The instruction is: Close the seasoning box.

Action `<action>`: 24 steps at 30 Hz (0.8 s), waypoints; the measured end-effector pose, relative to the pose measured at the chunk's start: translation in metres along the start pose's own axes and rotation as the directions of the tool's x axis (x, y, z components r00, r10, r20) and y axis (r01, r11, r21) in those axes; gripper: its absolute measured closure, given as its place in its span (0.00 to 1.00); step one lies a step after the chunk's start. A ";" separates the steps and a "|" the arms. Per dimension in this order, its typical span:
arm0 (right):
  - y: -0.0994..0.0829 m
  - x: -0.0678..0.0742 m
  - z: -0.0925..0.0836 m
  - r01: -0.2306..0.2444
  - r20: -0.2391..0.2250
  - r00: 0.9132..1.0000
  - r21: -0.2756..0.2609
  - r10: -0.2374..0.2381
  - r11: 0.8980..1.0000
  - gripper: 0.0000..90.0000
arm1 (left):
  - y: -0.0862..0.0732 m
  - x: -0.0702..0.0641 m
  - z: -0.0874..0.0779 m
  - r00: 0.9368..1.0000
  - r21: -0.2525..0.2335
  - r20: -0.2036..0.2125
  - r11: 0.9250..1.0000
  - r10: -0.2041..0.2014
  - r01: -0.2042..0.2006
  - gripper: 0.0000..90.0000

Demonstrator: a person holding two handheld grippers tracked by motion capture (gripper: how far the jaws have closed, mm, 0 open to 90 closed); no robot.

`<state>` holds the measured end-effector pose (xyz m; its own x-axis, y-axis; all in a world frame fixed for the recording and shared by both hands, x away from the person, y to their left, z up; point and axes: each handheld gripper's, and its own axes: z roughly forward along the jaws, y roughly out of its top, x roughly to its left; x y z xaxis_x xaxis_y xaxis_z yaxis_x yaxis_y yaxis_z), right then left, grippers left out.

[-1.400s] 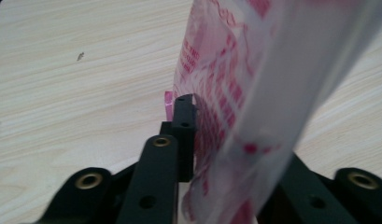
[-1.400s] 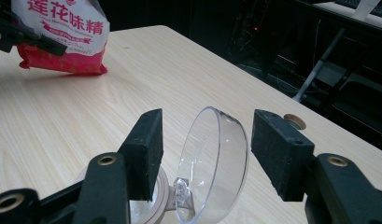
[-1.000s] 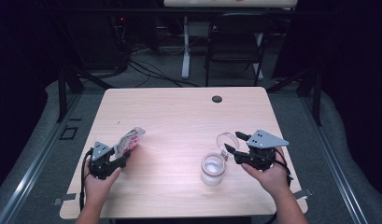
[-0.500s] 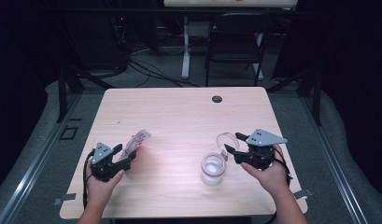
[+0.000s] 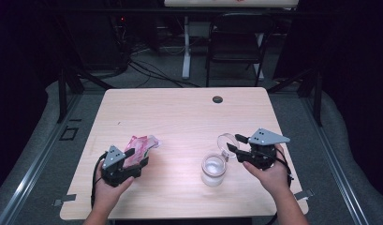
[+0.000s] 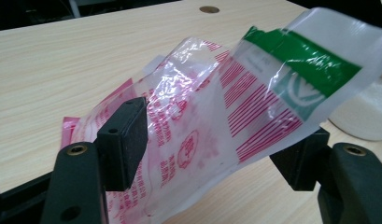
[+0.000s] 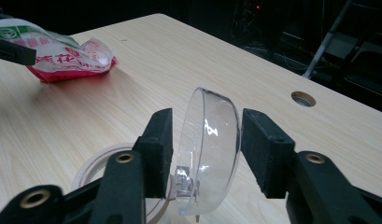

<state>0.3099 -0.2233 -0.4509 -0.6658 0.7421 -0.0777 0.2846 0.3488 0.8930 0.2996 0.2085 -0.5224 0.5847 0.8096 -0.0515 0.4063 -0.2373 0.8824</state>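
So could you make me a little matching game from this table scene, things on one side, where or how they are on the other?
Things:
1. plastic bag
2. clear lid
3. jar
4. round hole

States:
A. at the table's far edge
B. standing open on the table
C. tipped up on edge between the right gripper's jaws
D. red and green print, between the left gripper's jaws

Pairs: 1-D, 2-C, 3-B, 4-A

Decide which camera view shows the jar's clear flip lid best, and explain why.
The right gripper view: the clear lid stands close up on edge, hinged at the jar's rim, between the jaws. In the high view it is a small pale ring above the jar.
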 end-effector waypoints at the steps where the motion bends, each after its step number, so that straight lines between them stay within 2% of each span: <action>1: 0.000 0.001 0.000 0.003 0.001 1.000 -0.003 -0.003 1.000 0.64 | 0.000 -0.002 0.001 1.000 0.003 0.000 1.000 0.007 -0.007 0.37; 3: 0.000 0.003 0.000 0.013 -0.006 1.000 -0.002 -0.013 1.000 0.66 | 0.001 -0.007 0.003 1.000 0.009 0.008 1.000 0.029 -0.029 0.37; 7: 0.001 0.007 0.003 0.039 -0.007 0.999 0.010 -0.039 0.999 0.68 | 0.002 -0.017 0.007 0.999 0.007 0.023 0.999 0.045 -0.046 0.36; 11: 0.001 0.010 0.004 0.052 -0.013 0.999 0.007 -0.052 0.999 0.71 | 0.002 -0.026 0.012 0.997 0.022 0.045 0.998 0.064 -0.065 0.36; 13: 0.002 0.011 0.003 0.060 -0.014 0.998 0.010 -0.060 0.998 0.73 | 0.001 -0.030 0.015 0.997 0.034 0.042 0.997 0.072 -0.073 0.36; 16: 0.002 0.012 0.003 0.063 -0.018 0.998 0.011 -0.063 0.998 0.75 | 0.001 -0.032 0.018 0.995 0.047 0.049 0.995 0.083 -0.085 0.36; 24: 0.003 0.018 0.004 0.081 -0.023 0.996 0.019 -0.080 0.997 0.74 | 0.001 -0.037 0.020 0.995 0.035 0.052 0.996 0.086 -0.088 0.36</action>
<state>0.3019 -0.2069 -0.4519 -0.7025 0.6980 -0.1387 0.2431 0.4186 0.8750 0.2923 0.1672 -0.5288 0.6533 0.7571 0.0006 0.3773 -0.3262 0.8667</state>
